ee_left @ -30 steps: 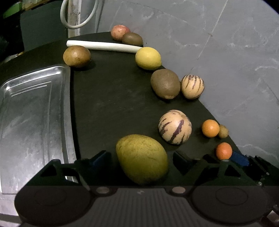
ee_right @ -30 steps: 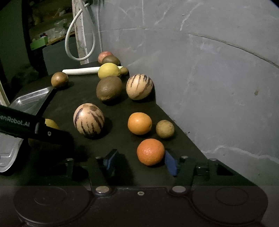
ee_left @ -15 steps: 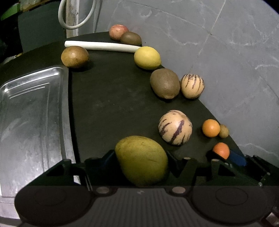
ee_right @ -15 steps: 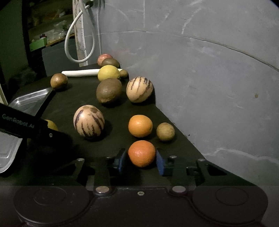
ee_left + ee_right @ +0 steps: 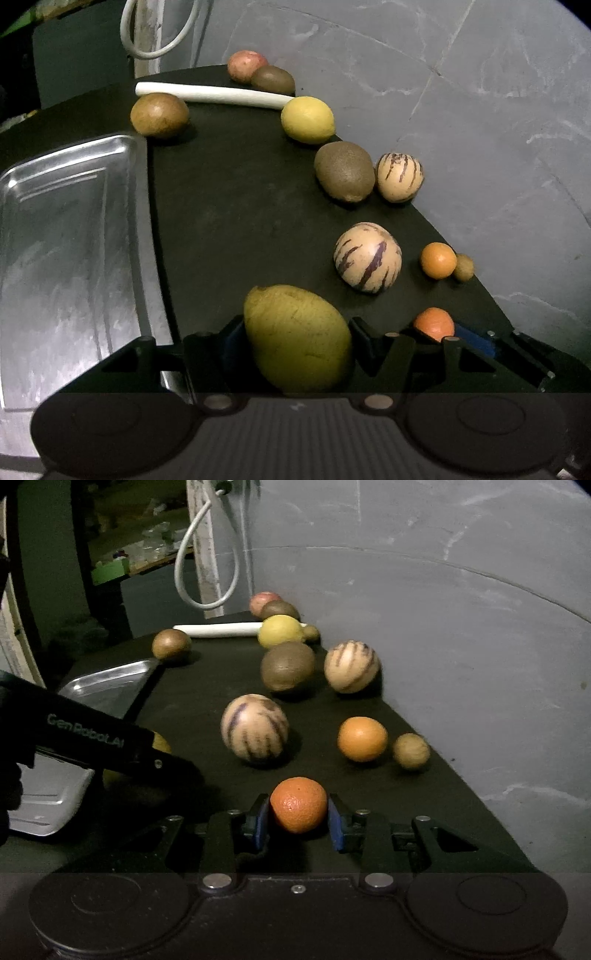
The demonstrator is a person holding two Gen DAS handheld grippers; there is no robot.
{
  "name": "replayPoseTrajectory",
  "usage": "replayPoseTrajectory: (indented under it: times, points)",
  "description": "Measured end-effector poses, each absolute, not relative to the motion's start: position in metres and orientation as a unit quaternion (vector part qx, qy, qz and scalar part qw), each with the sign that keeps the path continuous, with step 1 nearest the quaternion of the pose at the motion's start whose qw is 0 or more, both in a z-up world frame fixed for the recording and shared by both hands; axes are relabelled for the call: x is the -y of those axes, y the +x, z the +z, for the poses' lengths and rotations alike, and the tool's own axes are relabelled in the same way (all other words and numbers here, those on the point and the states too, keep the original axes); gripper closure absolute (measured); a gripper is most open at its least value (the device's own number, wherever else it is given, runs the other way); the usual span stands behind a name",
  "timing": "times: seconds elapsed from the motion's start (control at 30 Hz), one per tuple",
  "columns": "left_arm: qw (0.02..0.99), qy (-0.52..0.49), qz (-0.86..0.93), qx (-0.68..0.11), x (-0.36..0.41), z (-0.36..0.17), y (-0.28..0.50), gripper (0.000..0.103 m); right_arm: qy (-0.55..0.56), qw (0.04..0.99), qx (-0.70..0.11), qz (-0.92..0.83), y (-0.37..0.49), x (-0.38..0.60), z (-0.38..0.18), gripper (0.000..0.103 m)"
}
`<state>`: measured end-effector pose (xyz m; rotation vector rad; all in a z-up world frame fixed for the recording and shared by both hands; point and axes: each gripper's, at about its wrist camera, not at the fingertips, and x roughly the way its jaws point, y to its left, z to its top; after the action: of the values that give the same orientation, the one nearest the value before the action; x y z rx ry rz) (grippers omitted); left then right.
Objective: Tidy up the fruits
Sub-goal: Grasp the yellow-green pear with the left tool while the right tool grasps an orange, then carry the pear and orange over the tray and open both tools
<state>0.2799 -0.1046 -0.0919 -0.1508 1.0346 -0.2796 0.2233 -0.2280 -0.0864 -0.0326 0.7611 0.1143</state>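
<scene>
While the right gripper (image 5: 298, 818) is clamping the orange (image 5: 299, 805) and the left gripper (image 5: 295, 341), jaws just closing, is pinching the big yellow-green fruit (image 5: 295, 338) across its short width, the tray (image 5: 70, 236) is lying nearer the left.

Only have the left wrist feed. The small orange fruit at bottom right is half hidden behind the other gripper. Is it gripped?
Observer: Yes. In the right wrist view, the right gripper has its blue pads against both sides of the small orange fruit. Its jaws have just been closing on it.
Operator: Anything hidden behind the yellow lemon?
Observer: Yes, a small brownish round fruit sits right beside it on the wall side.
</scene>
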Motion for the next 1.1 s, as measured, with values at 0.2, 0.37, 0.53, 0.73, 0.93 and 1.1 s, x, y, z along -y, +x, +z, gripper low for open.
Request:
replayPoseTrajectory:
  times: [0.2, 0.37, 0.53, 0.73, 0.93, 1.1]
  points:
    - [0.855, -0.107, -0.154, -0.484, 0.089, -0.084, 0.274, 0.04, -0.017, 0.927, -0.369, 0.063, 0.219, 0.217, -0.08, 0.069]
    - [0.862, -0.128, -0.152, -0.466, 0.076, -0.069, 0.273, 0.04, -0.025, 0.928, -0.364, 0.073, 0.221, 0.205, -0.072, 0.069]
    - [0.874, -0.153, -0.122, -0.445, 0.043, -0.053, 0.28, 0.04, -0.034, 0.926, -0.36, 0.106, 0.228, 0.186, -0.062, 0.069]
    - [0.889, -0.171, -0.063, -0.42, -0.017, -0.042, 0.295, 0.04, -0.048, 0.916, -0.359, 0.171, 0.25, 0.146, -0.054, 0.069]
    - [0.896, -0.182, -0.011, -0.405, -0.079, -0.045, 0.315, 0.04, -0.062, 0.906, -0.354, 0.222, 0.289, 0.092, -0.047, 0.069]
    - [0.896, -0.187, 0.009, -0.403, -0.117, -0.054, 0.337, 0.04, -0.081, 0.901, -0.349, 0.244, 0.329, 0.048, -0.051, 0.069]
